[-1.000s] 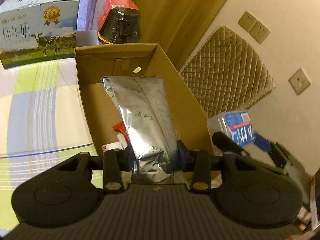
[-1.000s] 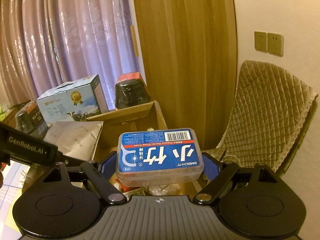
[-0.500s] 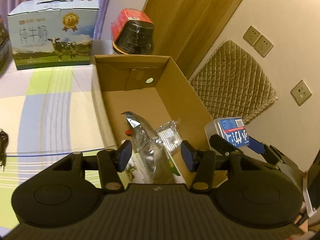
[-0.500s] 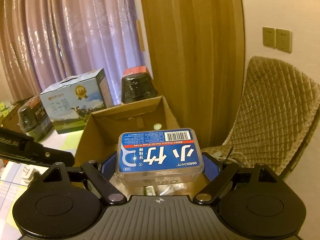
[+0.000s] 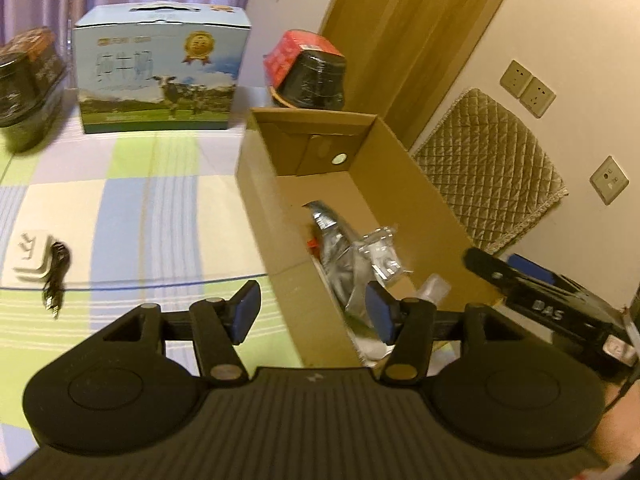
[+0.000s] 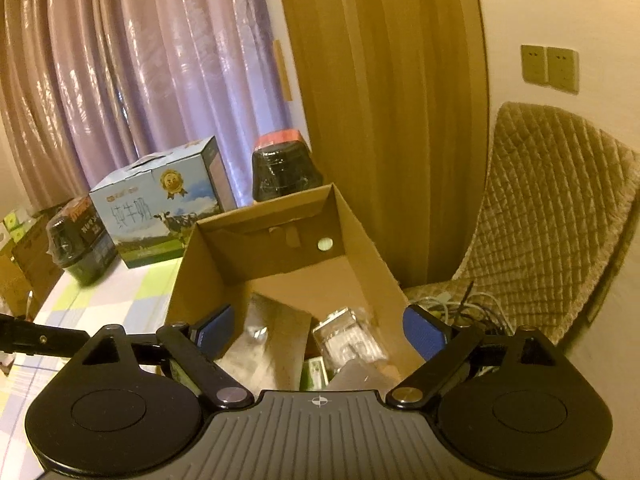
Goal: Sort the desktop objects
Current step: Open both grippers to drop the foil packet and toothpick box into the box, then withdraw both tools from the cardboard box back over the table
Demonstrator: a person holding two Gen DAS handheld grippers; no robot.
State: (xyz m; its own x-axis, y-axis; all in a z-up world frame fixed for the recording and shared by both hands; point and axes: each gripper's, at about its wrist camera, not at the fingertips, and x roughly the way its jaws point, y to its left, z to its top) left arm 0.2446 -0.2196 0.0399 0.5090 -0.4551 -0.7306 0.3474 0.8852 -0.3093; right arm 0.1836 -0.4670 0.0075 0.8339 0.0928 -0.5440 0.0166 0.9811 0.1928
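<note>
An open cardboard box stands on the checked tablecloth. Inside it lie a silver foil pouch and a clear plastic packet. My left gripper is open and holds nothing, straddling the box's near left corner. To its right, at the box's right side, the right gripper shows. In the right wrist view, my right gripper is open over the box, above the silver pouch and clear packet. I cannot pick out the blue floss box.
A white adapter and black cable lie on the cloth at left. A milk carton box, a black red-lidded jar and another dark jar stand behind. A quilted chair holding cables is right of the box.
My left gripper opened and the silver pouch dropped into the box; it then drew back leftwards. My right gripper opened and the blue floss box left its fingers.
</note>
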